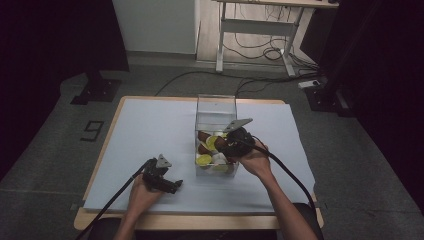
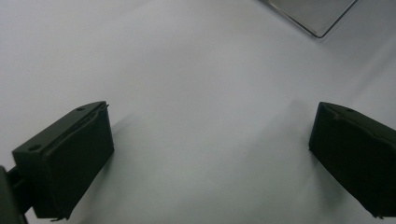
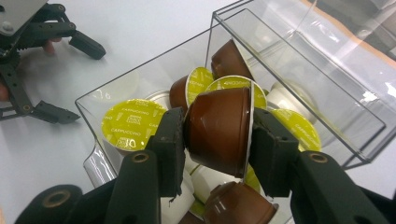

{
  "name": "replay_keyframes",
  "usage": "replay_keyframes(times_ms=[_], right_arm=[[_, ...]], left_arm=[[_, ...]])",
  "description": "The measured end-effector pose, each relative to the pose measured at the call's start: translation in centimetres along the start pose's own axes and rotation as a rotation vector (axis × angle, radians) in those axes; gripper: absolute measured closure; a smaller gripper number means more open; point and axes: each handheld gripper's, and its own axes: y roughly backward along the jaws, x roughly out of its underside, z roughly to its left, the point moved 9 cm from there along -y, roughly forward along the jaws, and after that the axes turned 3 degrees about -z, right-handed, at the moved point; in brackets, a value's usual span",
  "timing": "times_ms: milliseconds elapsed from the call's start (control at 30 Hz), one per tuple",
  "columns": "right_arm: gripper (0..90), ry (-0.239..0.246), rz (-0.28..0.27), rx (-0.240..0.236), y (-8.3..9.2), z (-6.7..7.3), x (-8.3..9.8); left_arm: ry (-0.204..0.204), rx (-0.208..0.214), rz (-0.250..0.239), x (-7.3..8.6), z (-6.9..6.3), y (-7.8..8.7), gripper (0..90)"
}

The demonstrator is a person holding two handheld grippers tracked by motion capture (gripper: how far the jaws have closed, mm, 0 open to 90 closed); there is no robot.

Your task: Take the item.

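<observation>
A small brown plastic coffee cup [image 3: 219,130] is pinched by the right gripper [image 3: 217,140] above the clear plastic box [image 3: 327,84]. It should be lifted straight, without bumping walls. The left gripper [image 2: 210,154] is spread wide.

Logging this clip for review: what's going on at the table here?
A person is working with a hand-held gripper in each hand. The right hand-held gripper is clamped on a brown coffee capsule, holding it over a clear plastic box full of brown and yellow-lidded capsules. The left hand-held gripper sits open over the pale blue table cover, holding nothing.
</observation>
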Motion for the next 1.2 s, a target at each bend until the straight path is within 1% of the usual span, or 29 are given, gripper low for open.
replay_keyframes(times_ms=[100, 133, 167, 267, 433, 567, 767, 800, 833, 900, 1200], right_arm=[[57.9, 0.004, -0.001, 0.009, 0.3, -0.2, 0.0], [57.9, -0.002, 0.0, 0.011, 0.4, -0.2, 0.0], [57.9, 0.005, -0.001, 0.014, 0.5, -0.4, 0.0], [57.9, -0.003, 0.003, 0.021, 0.7, -0.5, 0.1], [57.9, -0.012, -0.002, 0.041, 1.5, -1.2, 0.3], [57.9, -0.01, -0.002, 0.05, 1.9, -1.5, 0.4], [57.9, -0.031, -0.006, 0.077, 3.0, -2.6, 1.0], [57.9, -0.031, -0.006, 0.077, 3.0, -2.6, 1.0], [57.9, -0.037, -0.005, 0.085, 3.3, -2.9, 1.2], [57.9, -0.037, -0.007, 0.088, 3.4, -3.1, 1.3], [57.9, -0.062, -0.013, 0.121, 4.5, -4.3, 2.2]], left_arm=[[0.0, 0.0, 0.0, 0.0, 0.0, 0.0, 0.0], [0.0, 0.0, 0.0, 0.0, 0.0, 0.0, 0.0], [0.0, 0.0, 0.0, 0.0, 0.0, 0.0, 0.0], [0.0, 0.0, 0.0, 0.0, 0.0, 0.0, 0.0], [0.0, 0.0, 0.0, 0.0, 0.0, 0.0, 0.0], [0.0, 0.0, 0.0, 0.0, 0.0, 0.0, 0.0], [0.0, 0.0, 0.0, 0.0, 0.0, 0.0, 0.0], [-0.001, 0.0, 0.0, 0.0, 0.0, 0.0, 0.0], [-0.001, 0.0, 0.001, 0.0, 0.0, 0.0, 0.0], [0.0, 0.0, 0.0, 0.0, 0.0, 0.0, 0.0], [-0.001, 0.0, 0.001, 0.0, 0.0, 0.0, 0.0]])
